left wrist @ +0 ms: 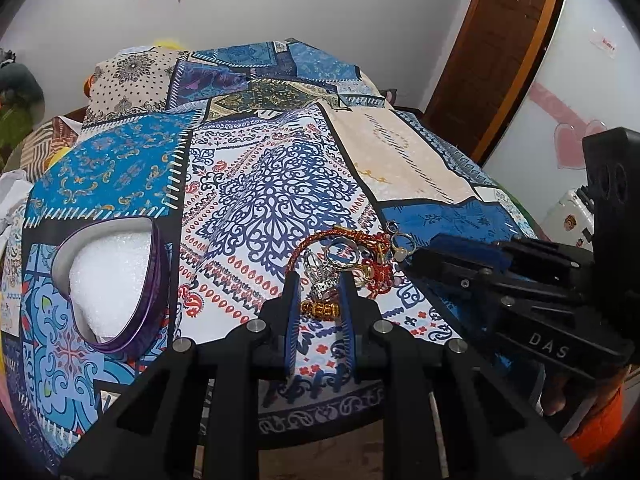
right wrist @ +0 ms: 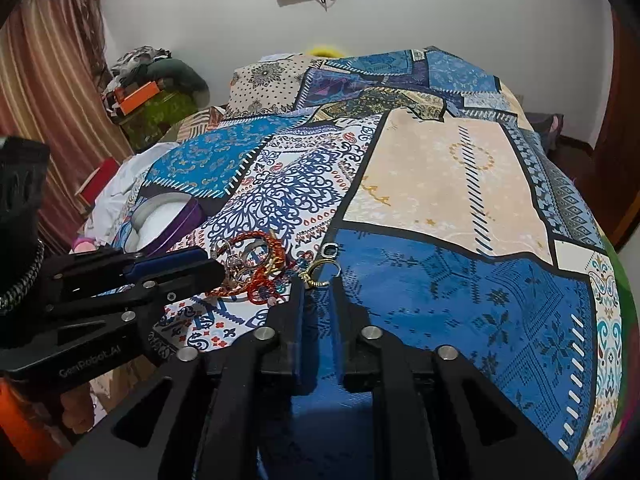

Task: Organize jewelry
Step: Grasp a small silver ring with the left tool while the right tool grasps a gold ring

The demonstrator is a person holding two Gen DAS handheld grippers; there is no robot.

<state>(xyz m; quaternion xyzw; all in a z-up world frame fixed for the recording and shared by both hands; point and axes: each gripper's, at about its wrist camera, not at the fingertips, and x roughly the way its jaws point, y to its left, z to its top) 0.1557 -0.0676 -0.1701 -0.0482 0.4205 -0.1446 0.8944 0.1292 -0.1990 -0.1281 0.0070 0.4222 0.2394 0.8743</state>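
A heap of jewelry [left wrist: 352, 258] lies on the patterned bedspread: red cord bracelets, silver rings and a gold bead piece [left wrist: 322, 310]. My left gripper [left wrist: 320, 284] is open, its fingers on either side of the gold bead piece and a silver charm. My right gripper [right wrist: 318, 280] is open around a gold ring [right wrist: 320, 274] at the heap's right edge. It shows from the side in the left wrist view [left wrist: 448, 256]. A purple heart-shaped tin [left wrist: 116, 280] with white foam inside sits left of the heap. It also shows in the right wrist view [right wrist: 168, 220].
A small silver ring [right wrist: 330, 250] lies apart beyond the gold ring. The bedspread [right wrist: 440, 184] covers a bed, with pillows at the far end. Clothes and boxes [right wrist: 148, 92] are piled at the left by a striped curtain. A wooden door [left wrist: 492, 52] stands to the right.
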